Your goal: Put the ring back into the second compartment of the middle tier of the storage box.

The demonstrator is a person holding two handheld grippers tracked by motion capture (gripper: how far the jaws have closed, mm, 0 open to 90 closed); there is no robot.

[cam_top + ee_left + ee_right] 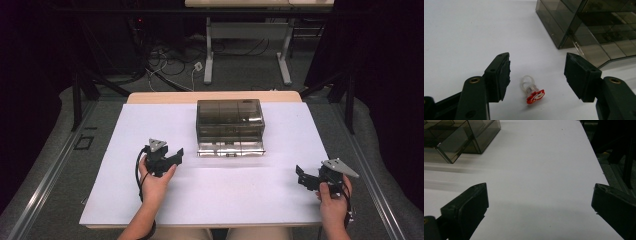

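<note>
I'm at the white table (210, 195) with a claw in each hand. My left gripper (172, 156) sits low over the left half of the table, my left hand (155, 182) wrapped around its body, its cable looping down by my wrist. Its jaws are spread wide, released, nothing between the pads. In the left gripper view the gripper (537, 72) frames a small ring (532, 90) lying on the white surface: a clear, pale loop with a red and white charm on its near end. The ring lies in the gap between the two jaws, a little closer to the left one, touching neither.

Ahead and to the right of that ring stands the smoky plastic box (589, 27), see-through, with dividers inside. From above, the box (230, 125) sits in the middle of the table toward the far edge, and its front panel lies folded down flat on the white top.

My right gripper (305, 179) rests near the table's right front corner, my right hand (334, 197) behind it, well apart from the box. In its own view the gripper (539, 202) has its jaws wide apart too, released, with bare white table between them and the box (456, 137) off at the upper left.
</note>
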